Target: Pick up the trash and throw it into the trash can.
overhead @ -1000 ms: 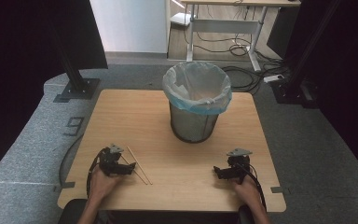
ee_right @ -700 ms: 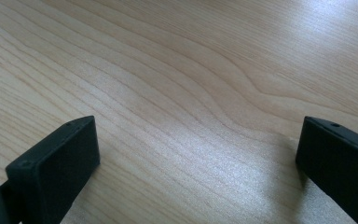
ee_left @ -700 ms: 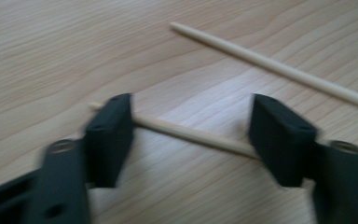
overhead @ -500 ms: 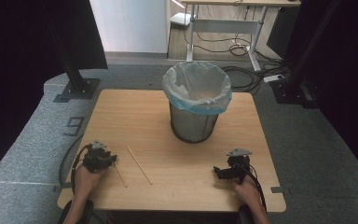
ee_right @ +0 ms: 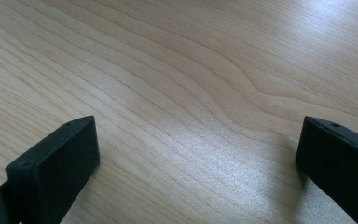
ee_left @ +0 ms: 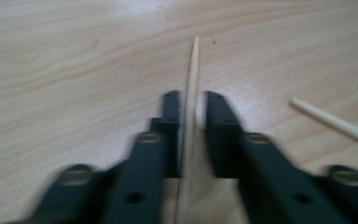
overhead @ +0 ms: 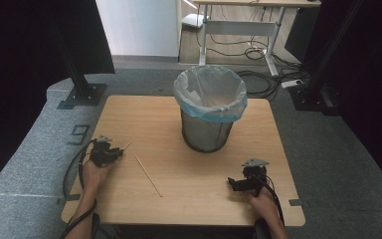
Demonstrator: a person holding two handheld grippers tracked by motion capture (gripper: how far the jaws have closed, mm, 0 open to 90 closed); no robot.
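My left gripper [overhead: 115, 153] is at the table's left edge, shut on a thin wooden stick [ee_left: 189, 116]. Its jaws have just been closing around the stick and then opening by a touch. The stick's tip [overhead: 127, 146] pokes out past the jaws toward the bin. A second wooden stick [overhead: 148, 176] lies loose on the table to the right, and its end [ee_left: 331, 123] shows in the left gripper view. My right gripper [overhead: 234, 184] rests near the front right, open, jaws wide apart over bare wood [ee_right: 196, 154].
A wire-mesh bin [overhead: 210, 132] lined with a pale plastic bag stands at the middle back of the wooden table [overhead: 144, 114]. Grey carpet and black stand bases surround the table. A cable loops from the left gripper off the table's left edge.
The left gripper closed on one of the two sticks and carried it left, toward the table's edge. The other stick stayed where it lay. The right gripper has not moved.
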